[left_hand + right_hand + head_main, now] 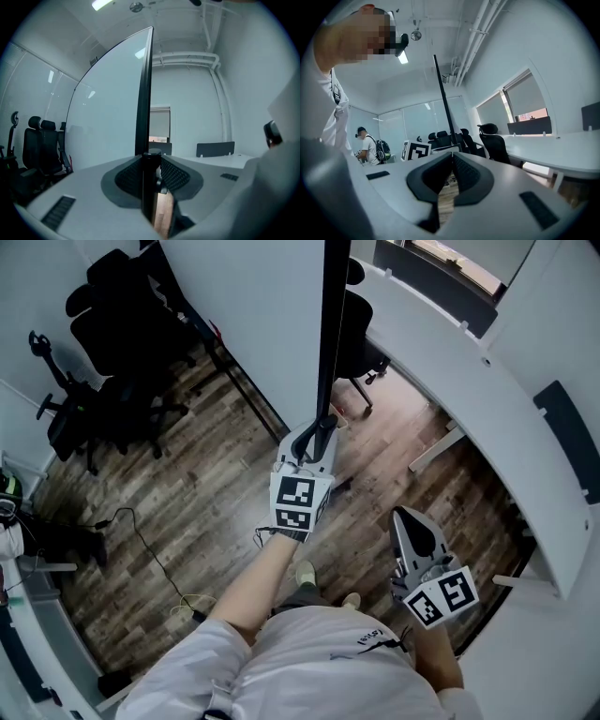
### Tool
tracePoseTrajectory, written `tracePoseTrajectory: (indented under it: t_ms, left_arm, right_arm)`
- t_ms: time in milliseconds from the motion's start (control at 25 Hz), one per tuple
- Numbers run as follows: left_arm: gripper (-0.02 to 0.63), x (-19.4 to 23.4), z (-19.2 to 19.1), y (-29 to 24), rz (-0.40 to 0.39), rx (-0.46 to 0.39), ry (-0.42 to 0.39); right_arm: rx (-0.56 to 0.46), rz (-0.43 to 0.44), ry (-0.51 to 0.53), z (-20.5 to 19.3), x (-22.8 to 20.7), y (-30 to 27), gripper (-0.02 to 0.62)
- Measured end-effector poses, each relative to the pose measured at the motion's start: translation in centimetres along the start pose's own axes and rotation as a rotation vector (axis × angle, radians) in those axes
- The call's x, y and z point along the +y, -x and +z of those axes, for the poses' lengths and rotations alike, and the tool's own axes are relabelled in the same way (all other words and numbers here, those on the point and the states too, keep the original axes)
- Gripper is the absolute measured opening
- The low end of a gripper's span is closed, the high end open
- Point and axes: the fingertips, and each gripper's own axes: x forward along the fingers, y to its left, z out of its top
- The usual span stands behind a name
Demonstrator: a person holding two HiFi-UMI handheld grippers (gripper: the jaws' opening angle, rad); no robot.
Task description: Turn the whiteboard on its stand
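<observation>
Because the tall, white, black-framed whiteboard (253, 315) stands upright and edge-on, the left gripper (317, 430) straddles its vertical edge, its 2 jaws apart and not pinching. The right gripper (408, 521), jaws together and empty, hangs farther from it.

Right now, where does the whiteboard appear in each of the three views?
Head view: whiteboard at top centre, seen from above, black edge on its right.
Left gripper view: whiteboard fills the left-centre, black edge upright in the middle.
Right gripper view: whiteboard is a thin dark slanted line, centre.
Shared landmark: black office chairs.
</observation>
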Motion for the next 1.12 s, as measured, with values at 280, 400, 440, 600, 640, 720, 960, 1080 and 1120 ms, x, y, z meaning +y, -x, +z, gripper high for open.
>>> tracePoseTrajectory:
  t_ms: [280, 400, 440, 600, 640, 720, 960, 1080, 1120]
  left_arm:
    - [0.114, -0.9, -0.4, 1.0, 0.020, -0.005, 0.009]
    - [0.107, -1.5, -0.4, 1.3, 0.016, -0.006, 0.001]
    - [0.106, -1.9, -0.5, 1.4, 0.012, -0.004, -0.002]
    - [0.097, -3.7, -0.7, 1.4, -0.023, 0.013, -0.006]
    - [0.095, -4.3, -0.8, 1.5, -0.034, 0.019, -0.008]
    - [0.092, -5.5, -0.7, 1.5, -0.054, 0.022, -0.015]
    - [0.089, -10.0, -1.1, 1.6, -0.105, 0.027, -0.014]
    - [0.086, -12.1, -1.1, 1.4, -0.119, 0.035, -0.012]
    - [0.086, -12.9, -1.1, 1.3, -0.124, 0.038, -0.012]
  right_arm:
    - [0.000, 0.051, -0.003, -0.4, 0.6, 0.2, 0.015]
    - [0.004, 0.070, -0.006, -0.7, 0.8, 0.4, 0.014]
    - [0.004, 0.075, -0.007, -0.8, 0.8, 0.5, 0.015]
    - [0.000, 0.088, -0.007, -0.8, 1.0, 1.2, 0.015]
    - [-0.002, 0.089, -0.006, -0.8, 1.1, 1.4, 0.014]
    - [-0.007, 0.085, -0.005, -0.7, 1.2, 2.0, 0.014]
    - [-0.027, 0.031, -0.014, -0.5, -0.7, 5.5, 0.014]
    - [-0.037, 0.006, -0.019, -0.3, -2.1, 7.4, 0.014]
    - [-0.040, -0.001, -0.021, -0.2, -2.5, 8.1, 0.015]
